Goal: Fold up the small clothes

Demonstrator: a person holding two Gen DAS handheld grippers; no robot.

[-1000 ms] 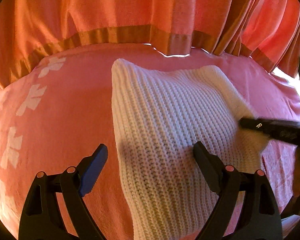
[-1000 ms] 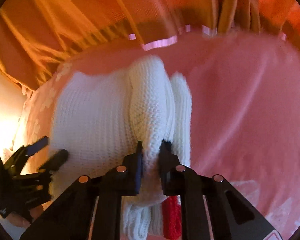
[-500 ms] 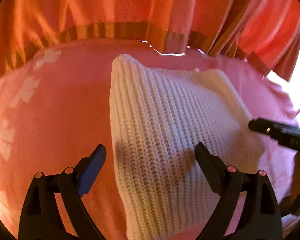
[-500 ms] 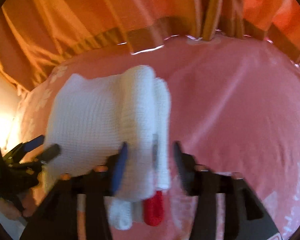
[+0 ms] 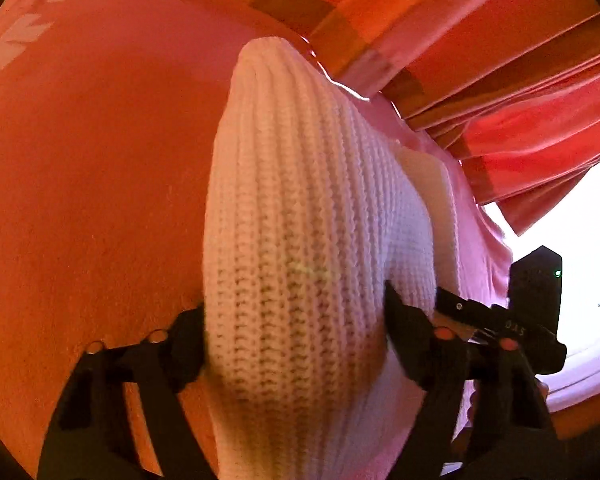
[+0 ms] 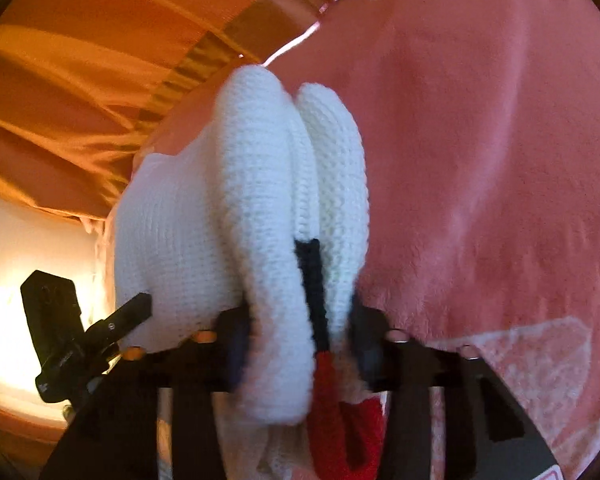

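Folding this chunky white rib-knit sweater [image 5: 300,248], we judge it soft, thick and springy: light to lift, quick to sag, and likely to puff back open unless pressed flat. It lies bunched in rolled layers on the pink fleece blanket [image 5: 80,168], with a black and red trim [image 6: 320,340] showing between the folds near our right gripper [image 6: 300,344]. Our left gripper [image 5: 296,340] straddles a thick hump of knit, fingers wide apart either side of it; whether they press into it we cannot tell. The right gripper's fingers also stand apart around the stacked folds, not pinched tight. We would take hold through all layers at a folded edge, since a single layer would stretch and slide. Orange striped curtains [image 5: 480,60] hang behind the bed.
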